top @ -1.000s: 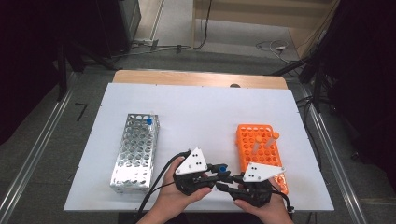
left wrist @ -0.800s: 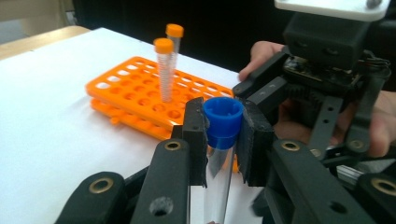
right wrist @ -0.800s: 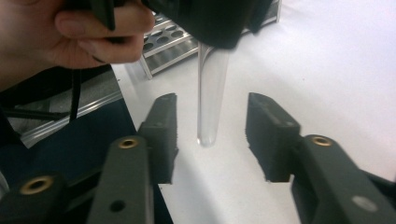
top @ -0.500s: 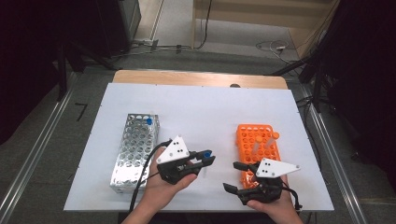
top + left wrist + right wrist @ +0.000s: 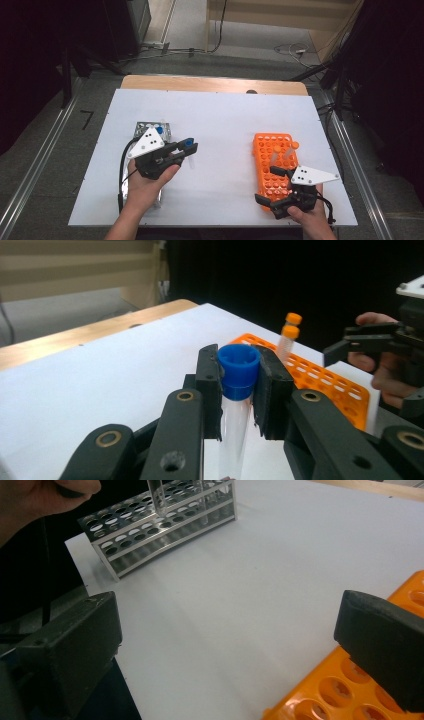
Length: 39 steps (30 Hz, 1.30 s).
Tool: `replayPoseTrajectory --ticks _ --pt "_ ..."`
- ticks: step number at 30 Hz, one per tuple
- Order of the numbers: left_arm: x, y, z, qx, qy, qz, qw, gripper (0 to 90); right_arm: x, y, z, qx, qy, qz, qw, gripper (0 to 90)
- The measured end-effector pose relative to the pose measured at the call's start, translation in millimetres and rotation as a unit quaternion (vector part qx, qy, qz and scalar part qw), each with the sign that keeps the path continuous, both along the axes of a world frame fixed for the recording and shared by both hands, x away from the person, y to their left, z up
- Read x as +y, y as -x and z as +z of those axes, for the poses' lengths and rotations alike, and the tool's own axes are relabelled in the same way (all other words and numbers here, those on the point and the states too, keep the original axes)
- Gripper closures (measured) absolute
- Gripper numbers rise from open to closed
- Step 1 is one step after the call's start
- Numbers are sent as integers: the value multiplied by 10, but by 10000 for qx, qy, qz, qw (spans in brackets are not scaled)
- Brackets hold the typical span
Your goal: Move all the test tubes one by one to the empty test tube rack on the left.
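- L gripper (image 5: 186, 149) clamped on tube (image 5: 236, 405), a clear one w/ blue cap (image 5: 238, 367); pads press on the cap from both sides, tube body hangs down between them.
- In the high view tube is in the air just right of the steel rack (image 5: 146, 129), cap end pointing toward the orange rack (image 5: 275, 165), over bare bench (image 5: 225, 120).
- L hand (image 5: 145, 182) sits over the near end of the steel rack, covering part of it.
- R gripper (image 5: 272, 186) apart w/ nothing between; its jaws have just been opening. It stands at the near left corner of the orange rack, one jaw over the rack's edge, other over the bench beside it.
- R gripper view: wide gap between the two pads, white bench in between; orange rack holes under the right-hand pad (image 5: 380, 630).
- Orange rack: 2 orange-capped tubes (image 5: 287, 150) standing in its far right part, leaning a little. Same pair in L gripper view behind the blue cap.
- Steel rack is well left of the orange rack; some clear tubes stand at its far end, count hard to tell.
- Racks lie roughly parallel, long sides running away from the person.
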State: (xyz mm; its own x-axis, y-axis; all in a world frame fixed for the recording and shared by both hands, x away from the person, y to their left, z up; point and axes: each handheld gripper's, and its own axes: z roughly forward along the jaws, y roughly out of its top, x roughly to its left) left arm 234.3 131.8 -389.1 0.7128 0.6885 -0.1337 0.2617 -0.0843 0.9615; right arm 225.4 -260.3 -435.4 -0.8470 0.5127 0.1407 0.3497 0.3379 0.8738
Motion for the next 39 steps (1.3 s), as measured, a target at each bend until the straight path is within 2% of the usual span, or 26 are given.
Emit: replayPoseTrajectory --ticks 5,11,19,32,35,39 --pt "170 -33 -5 -2 1 290 9996 763 -84 -18 -11 -13 49 -135 9999 0" --pt "367 -101 -27 -40 9 645 9979 763 -192 -30 -28 -15 68 -268 9996 0" --pt "596 -181 -68 -77 107 1145 9933 763 -277 -45 -41 -10 76 -395 9992 0" --pt "644 -284 -261 -179 -53 1627 9865 763 -350 -38 -54 1 83 -503 9987 0" --pt "637 -301 -317 -159 -94 1676 9857 762 -359 -39 -54 -12 83 -515 9986 0" --pt "614 -312 -375 -68 -247 1707 9850 761 -379 -51 -63 -3 79 -563 9984 0"
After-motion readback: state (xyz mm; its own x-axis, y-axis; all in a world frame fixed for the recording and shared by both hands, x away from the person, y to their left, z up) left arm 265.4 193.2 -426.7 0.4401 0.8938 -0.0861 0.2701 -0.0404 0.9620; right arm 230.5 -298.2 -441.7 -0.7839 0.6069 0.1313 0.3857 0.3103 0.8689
